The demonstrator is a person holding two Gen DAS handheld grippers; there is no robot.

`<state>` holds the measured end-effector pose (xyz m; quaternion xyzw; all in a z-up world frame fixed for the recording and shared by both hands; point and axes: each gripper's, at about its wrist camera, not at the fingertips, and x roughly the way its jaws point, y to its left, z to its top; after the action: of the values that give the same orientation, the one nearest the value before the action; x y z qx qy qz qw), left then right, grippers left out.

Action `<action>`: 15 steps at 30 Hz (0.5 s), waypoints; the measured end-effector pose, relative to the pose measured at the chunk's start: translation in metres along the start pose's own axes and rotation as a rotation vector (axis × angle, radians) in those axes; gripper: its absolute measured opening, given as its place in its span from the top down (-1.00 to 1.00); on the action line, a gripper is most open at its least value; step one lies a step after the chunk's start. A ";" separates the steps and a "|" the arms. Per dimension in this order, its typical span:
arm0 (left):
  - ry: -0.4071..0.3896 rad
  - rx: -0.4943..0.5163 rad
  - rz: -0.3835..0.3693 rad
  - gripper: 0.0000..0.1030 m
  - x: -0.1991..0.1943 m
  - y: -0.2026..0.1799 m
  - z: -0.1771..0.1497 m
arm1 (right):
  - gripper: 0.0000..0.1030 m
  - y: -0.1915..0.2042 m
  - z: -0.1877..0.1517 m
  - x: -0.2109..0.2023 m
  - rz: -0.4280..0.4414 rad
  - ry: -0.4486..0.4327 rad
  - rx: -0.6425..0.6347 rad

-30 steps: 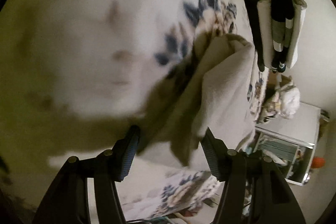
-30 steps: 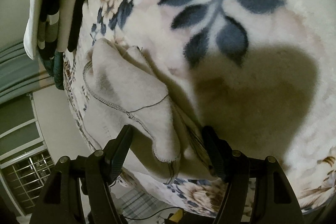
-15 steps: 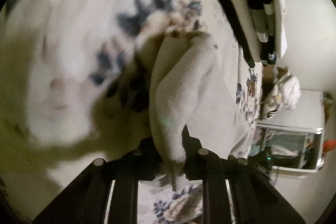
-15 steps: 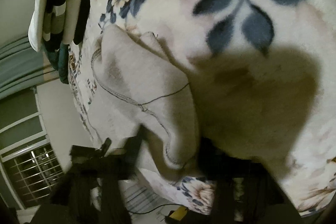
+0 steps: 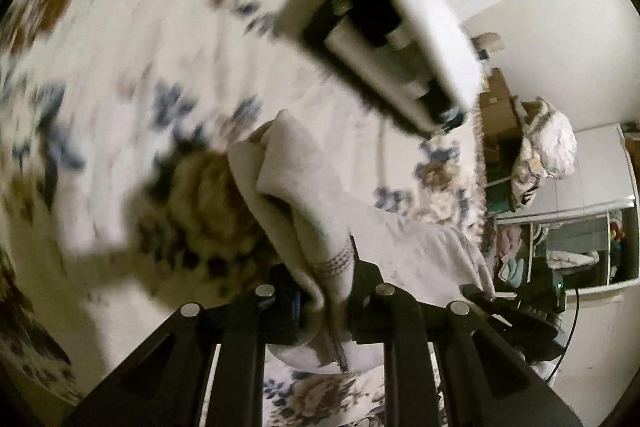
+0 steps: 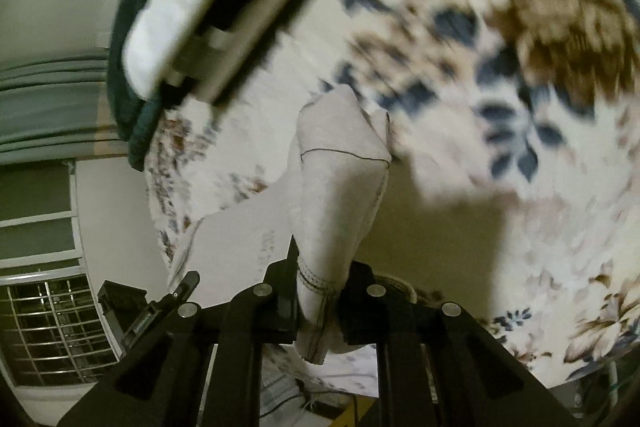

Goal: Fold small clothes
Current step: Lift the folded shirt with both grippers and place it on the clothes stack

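While clamped in both tools, pale garment (image 5: pixel 316 211) lifted off floral blanket (image 5: pixel 120 75), hanging between the two wrist views. Left hand-held gripper (image 5: pixel 324 291) clenched on a bunched, stitched hem, black fingers (image 5: pixel 362 279) pressed tight against the cloth on either side. From there, fabric rising in a folded peak, then spreading right in a flat sheet toward the blanket's edge. Right hand-held gripper (image 6: pixel 318 291) likewise pinched on a stitched hem of the same pale garment (image 6: pixel 340 179), fingers (image 6: pixel 280 283) close together with the cloth squeezed between. Thin dark seam line crossing the garment near its upper end in the right view; upper corner close to the blanket, touching or not impossible to tell. Dark shadow cast on the blanket just beside the cloth. Farther back on the bed, stack of folded items (image 5: pixel 404 39) in white, black and grey, blurred by motion, well apart from the held garment; same stack (image 6: pixel 200 23) seen at upper left in the right view, lying against a dark teal cloth (image 6: pixel 132 99). Beyond the bed edge, crumpled white bundle (image 5: pixel 548 151) near a cabinet in the left view. Barred window (image 6: pixel 52 327) at lower left in the right view.
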<state>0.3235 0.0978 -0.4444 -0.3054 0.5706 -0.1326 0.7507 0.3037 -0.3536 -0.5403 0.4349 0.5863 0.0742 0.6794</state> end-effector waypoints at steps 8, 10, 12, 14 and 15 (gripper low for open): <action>-0.131 0.120 -0.053 0.74 -0.046 -0.093 0.110 | 0.72 0.118 0.076 -0.054 0.051 -0.133 -0.083; -0.168 0.141 -0.062 0.74 -0.053 -0.111 0.140 | 0.72 0.153 0.107 -0.060 0.059 -0.170 -0.123; -0.202 0.162 -0.067 0.74 -0.053 -0.129 0.170 | 0.72 0.185 0.144 -0.063 0.075 -0.205 -0.162; -0.229 0.172 -0.068 0.73 -0.047 -0.143 0.198 | 0.72 0.210 0.177 -0.060 0.084 -0.226 -0.193; -0.238 0.178 -0.062 0.73 -0.041 -0.149 0.213 | 0.72 0.221 0.195 -0.057 0.079 -0.236 -0.209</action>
<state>0.5329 0.0698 -0.2867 -0.2685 0.4539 -0.1685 0.8327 0.5450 -0.3520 -0.3617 0.3902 0.4737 0.1099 0.7818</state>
